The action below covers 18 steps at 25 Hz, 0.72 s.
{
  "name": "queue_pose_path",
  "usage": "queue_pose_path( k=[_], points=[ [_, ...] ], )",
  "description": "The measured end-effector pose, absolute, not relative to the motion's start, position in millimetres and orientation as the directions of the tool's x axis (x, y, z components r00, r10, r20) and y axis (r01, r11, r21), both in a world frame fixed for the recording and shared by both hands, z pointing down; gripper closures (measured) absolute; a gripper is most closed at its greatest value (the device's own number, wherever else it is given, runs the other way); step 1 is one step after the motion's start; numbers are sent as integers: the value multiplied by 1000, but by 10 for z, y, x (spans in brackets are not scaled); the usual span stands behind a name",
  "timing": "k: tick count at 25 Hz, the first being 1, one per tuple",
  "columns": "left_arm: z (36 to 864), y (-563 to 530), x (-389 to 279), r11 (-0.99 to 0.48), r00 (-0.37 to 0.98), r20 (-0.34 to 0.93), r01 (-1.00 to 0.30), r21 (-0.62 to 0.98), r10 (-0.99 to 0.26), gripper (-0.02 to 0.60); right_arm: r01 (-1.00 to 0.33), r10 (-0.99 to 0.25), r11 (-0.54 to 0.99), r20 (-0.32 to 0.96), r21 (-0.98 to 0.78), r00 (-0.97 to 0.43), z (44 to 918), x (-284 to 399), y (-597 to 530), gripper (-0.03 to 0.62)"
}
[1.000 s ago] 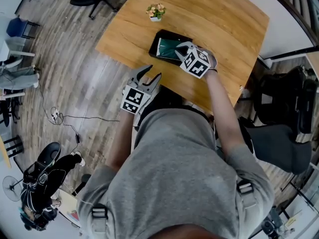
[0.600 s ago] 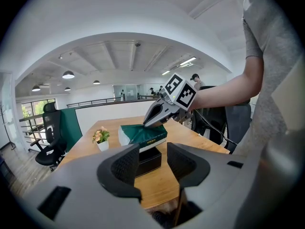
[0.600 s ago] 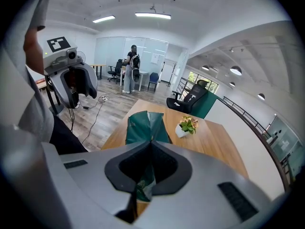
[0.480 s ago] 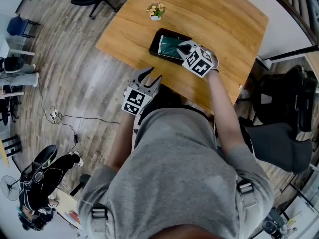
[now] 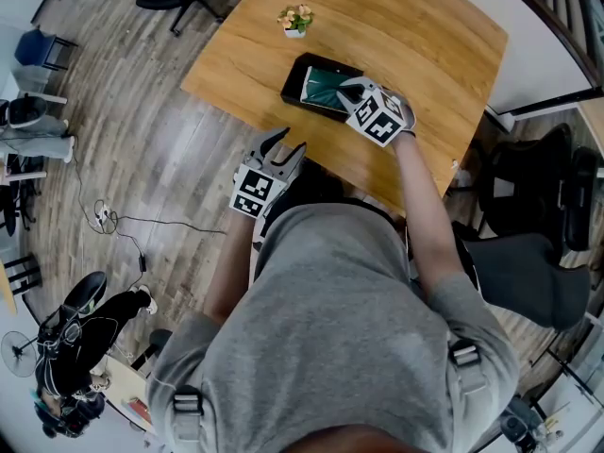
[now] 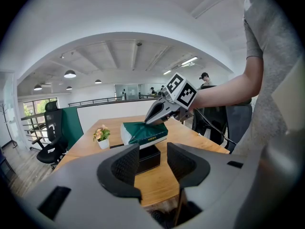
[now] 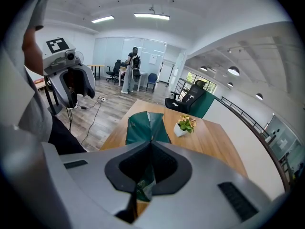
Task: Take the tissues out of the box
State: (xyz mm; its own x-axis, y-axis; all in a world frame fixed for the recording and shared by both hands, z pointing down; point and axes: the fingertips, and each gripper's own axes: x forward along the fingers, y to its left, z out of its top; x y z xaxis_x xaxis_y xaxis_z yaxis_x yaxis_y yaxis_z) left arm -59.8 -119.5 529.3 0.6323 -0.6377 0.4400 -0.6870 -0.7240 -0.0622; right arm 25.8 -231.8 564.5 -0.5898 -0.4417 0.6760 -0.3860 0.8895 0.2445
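The right gripper was clamped on the wrapper of the green tissue pack, which hung at its tips, seemingly half out of the black box beneath and needing an upward pull, while the left gripper stood agape, empty.

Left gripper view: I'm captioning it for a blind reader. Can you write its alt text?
The right gripper, shut, pinches a green tissue pack above a black box on a wooden table. In the foreground the left gripper stands open and empty; a flower pot sits to the left.
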Motion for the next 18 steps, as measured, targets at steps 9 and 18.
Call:
queue_pose_path(
  k=[9, 18],
  points=[
    [5297, -1173, -568, -722, 628, 445, -689, -63, -639, 385, -380, -436, 893, 667, 240, -604, 5635, 255, -2288, 588],
    [5310, -1170, -494, -719, 625, 446, -692, -62, -640, 385, -381, -436, 893, 669, 240, -601, 5662, 326, -2284, 588]
  ],
)
